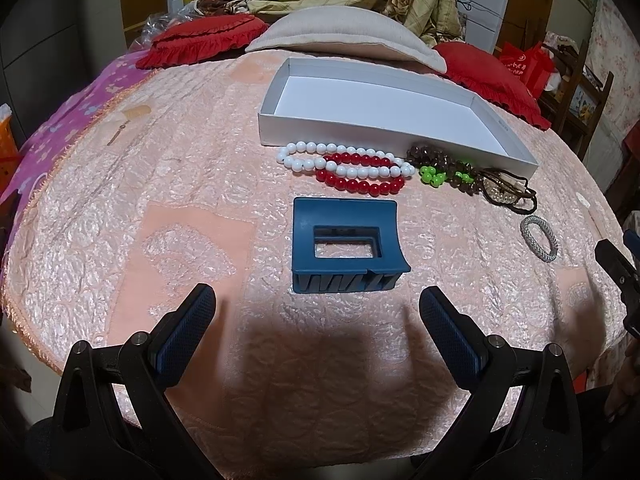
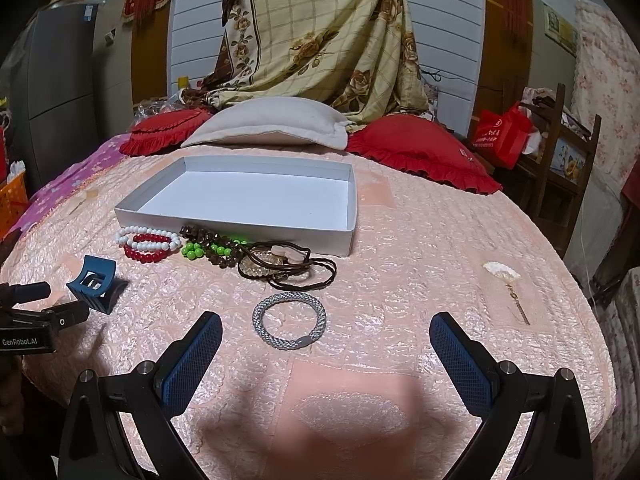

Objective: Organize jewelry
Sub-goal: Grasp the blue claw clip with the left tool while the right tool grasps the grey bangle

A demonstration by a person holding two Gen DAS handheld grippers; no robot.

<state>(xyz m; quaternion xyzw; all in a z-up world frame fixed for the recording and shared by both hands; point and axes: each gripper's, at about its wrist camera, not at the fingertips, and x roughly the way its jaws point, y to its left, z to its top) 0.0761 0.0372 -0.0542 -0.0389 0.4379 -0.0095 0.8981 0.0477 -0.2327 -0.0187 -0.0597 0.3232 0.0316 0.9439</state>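
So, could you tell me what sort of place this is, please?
Most likely a bedroom at home: the work surface is a bed under a pink quilted bedspread, with a beige pillow and red ruffled cushions at its head.

Right gripper (image 2: 326, 346): blue-padded fingers spread wide above the pink quilted bedspread (image 2: 420, 248), nothing between them. Silver-grey woven bracelet (image 2: 289, 320): flat on the bedspread, just beyond the fingertips. White shallow box (image 2: 240, 220): at 12 o'clock from the bracelet. Along the box's near wall: white-and-red bead strands (image 2: 147, 243), brown and green beads (image 2: 212, 249), dark cords (image 2: 300, 270) in a tangle. Blue hair claw clip (image 2: 95, 284): at 9 o'clock, beside the left gripper (image 2: 30, 320).
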